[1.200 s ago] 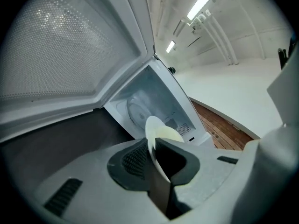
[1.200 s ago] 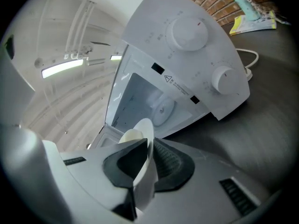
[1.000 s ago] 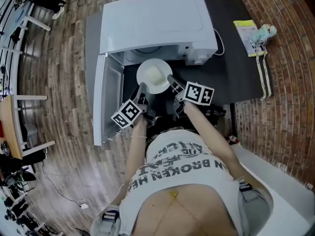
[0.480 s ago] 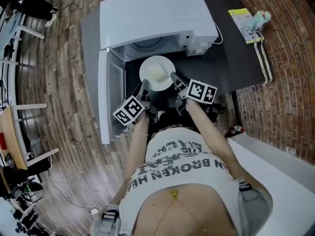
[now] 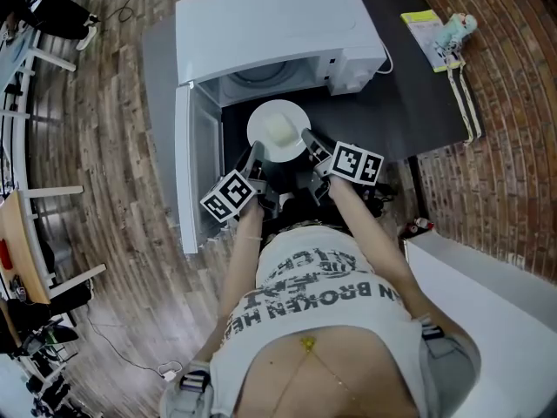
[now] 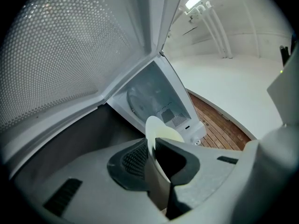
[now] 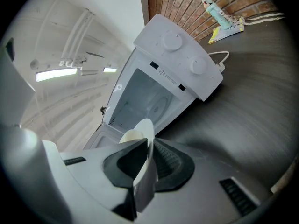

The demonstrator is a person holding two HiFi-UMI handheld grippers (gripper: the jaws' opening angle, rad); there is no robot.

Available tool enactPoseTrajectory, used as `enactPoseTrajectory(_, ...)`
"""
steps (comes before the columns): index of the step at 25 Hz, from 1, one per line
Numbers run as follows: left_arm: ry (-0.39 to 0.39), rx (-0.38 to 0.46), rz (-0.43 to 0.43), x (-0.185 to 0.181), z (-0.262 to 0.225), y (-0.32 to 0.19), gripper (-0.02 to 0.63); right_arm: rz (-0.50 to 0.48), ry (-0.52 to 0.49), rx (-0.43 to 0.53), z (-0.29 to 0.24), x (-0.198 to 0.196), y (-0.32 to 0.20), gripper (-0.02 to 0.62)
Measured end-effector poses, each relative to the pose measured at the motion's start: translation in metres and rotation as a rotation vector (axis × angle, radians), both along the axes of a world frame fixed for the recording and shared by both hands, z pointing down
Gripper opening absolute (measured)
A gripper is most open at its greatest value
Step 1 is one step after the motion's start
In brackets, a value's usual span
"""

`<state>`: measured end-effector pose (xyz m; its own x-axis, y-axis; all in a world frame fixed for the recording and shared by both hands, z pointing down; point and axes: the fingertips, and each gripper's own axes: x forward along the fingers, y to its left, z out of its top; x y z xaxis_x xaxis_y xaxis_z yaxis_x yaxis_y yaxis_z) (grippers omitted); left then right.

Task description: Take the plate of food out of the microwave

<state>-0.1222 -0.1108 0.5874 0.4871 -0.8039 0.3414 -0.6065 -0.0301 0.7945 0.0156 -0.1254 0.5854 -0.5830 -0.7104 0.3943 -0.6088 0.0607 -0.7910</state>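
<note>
A white plate point(image 5: 277, 131) with a pale heap of food on it hangs just in front of the white microwave point(image 5: 270, 26), above the dark table. My left gripper point(image 5: 253, 151) is shut on the plate's left rim point(image 6: 152, 134). My right gripper point(image 5: 305, 138) is shut on its right rim point(image 7: 145, 139). The microwave's door point(image 5: 193, 168) stands swung open at the left, and its cavity point(image 7: 145, 99) with the glass turntable point(image 6: 140, 97) has nothing in it.
A yellow-green card point(image 5: 422, 26) and a small pale-green figure point(image 5: 452, 26) lie at the dark table's point(image 5: 409, 103) far right. A white cable point(image 5: 466, 103) runs along that edge. Brick wall lies to the right, wooden floor to the left.
The plate and both grippers have come a little further out of the microwave, toward the person. Both grips are unchanged.
</note>
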Motion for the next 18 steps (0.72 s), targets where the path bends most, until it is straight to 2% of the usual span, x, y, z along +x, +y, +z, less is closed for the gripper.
enactPoseTrajectory(18, -0.008, -0.010, 0.023, -0.004, 0.005, 0.010, 0.057, 0.015, 0.013, -0.013, 0.005, -0.004, 0.012, 0.040)
